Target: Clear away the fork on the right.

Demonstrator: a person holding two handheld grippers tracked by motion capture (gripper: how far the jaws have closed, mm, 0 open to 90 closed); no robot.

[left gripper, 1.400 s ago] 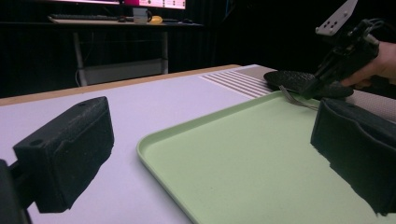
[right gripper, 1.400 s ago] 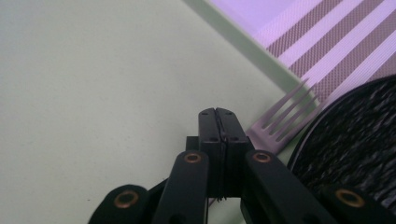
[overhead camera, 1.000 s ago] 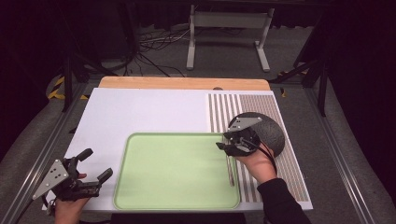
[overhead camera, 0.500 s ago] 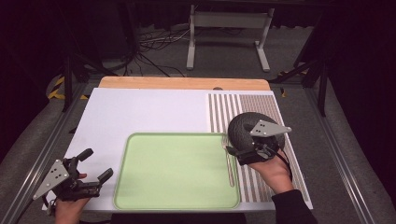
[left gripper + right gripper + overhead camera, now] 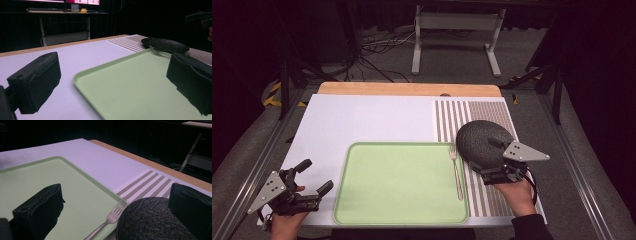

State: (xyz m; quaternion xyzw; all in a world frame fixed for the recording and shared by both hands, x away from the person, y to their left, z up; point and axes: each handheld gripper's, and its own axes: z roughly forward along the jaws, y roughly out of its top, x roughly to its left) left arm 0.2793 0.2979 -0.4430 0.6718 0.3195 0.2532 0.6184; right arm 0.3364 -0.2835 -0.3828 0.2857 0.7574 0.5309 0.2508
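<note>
A white table (image 5: pixel 362 125) is sitting in a dark room, carrying a green tray (image 5: pixel 397 185) whose right rim is bearing a fork (image 5: pixel 456 172), probably staged for pickup. The right gripper (image 5: pixel 492 167) is hovering spread over the dark textured plate (image 5: pixel 479 140); the left gripper (image 5: pixel 314 177) is idling spread beside the tray.

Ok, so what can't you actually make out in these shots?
- High view: the near edge of the dark plate, hidden under the right gripper.
- Right gripper view: the fork handle, cut off by the bottom edge.
- Left gripper view: items on the far desk, too small.
</note>
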